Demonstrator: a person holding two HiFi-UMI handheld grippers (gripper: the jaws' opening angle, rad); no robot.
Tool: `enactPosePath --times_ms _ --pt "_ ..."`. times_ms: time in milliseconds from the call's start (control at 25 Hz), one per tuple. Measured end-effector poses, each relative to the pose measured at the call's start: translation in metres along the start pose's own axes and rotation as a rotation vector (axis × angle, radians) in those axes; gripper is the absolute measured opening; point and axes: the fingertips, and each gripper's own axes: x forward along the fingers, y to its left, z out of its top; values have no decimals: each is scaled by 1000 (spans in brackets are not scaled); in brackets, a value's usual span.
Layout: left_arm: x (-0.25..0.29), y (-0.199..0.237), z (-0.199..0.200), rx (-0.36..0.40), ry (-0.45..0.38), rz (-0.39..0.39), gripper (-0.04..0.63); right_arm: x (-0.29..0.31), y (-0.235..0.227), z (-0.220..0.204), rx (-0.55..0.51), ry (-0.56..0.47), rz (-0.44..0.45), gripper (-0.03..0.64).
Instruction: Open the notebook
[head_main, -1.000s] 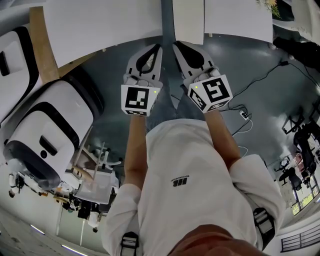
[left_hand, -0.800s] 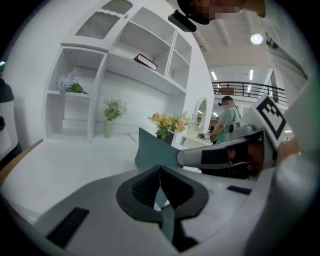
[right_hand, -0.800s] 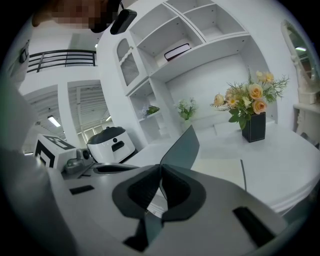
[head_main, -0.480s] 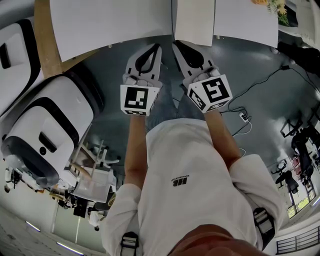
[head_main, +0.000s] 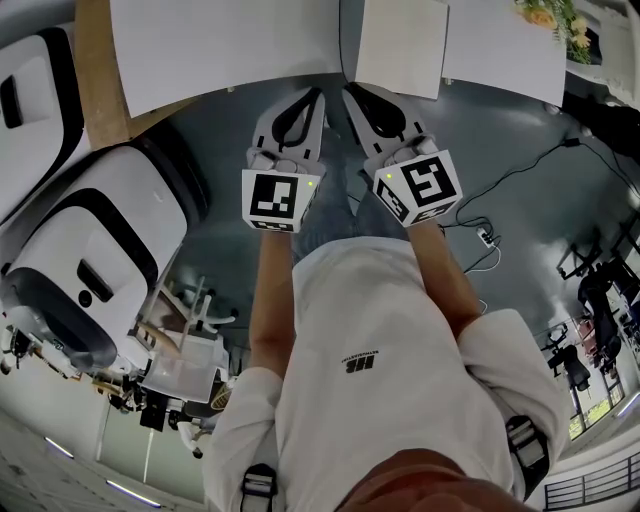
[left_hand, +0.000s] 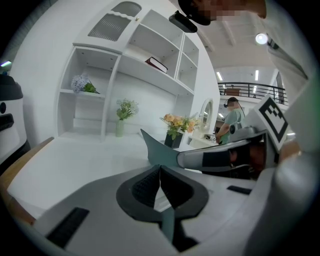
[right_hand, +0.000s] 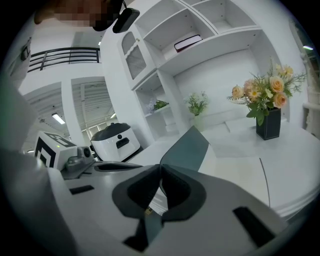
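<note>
The notebook lies on the white table (head_main: 230, 45) just past both gripper tips. Its white page (head_main: 402, 45) faces up and its grey-teal cover (head_main: 348, 40) stands on edge. In the left gripper view the cover (left_hand: 156, 147) rises behind the jaws. In the right gripper view the cover (right_hand: 186, 146) leans up beside the white pages (right_hand: 235, 172). My left gripper (head_main: 318, 93) and right gripper (head_main: 350, 90) sit side by side at the table's near edge, both shut. The cover starts right at the right gripper's tips (right_hand: 160, 167); I cannot tell whether they touch.
Two white-and-black machines (head_main: 95, 270) stand on the floor at the left beside a wooden strip (head_main: 95, 70). A vase of flowers (right_hand: 269, 107) stands on the table to the right. White wall shelves hold a book (right_hand: 187, 42). Cables (head_main: 490, 232) lie on the floor.
In the head view the table and notebook have shifted right and slightly nearer to both grippers. Both grippers keep their side-by-side pose, and their jaws look the same.
</note>
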Motion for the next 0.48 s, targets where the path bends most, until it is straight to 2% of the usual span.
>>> enactPosePath --times_ms 480 --pt "-1 25 -5 -23 5 16 0 27 15 -7 -16 34 35 9"
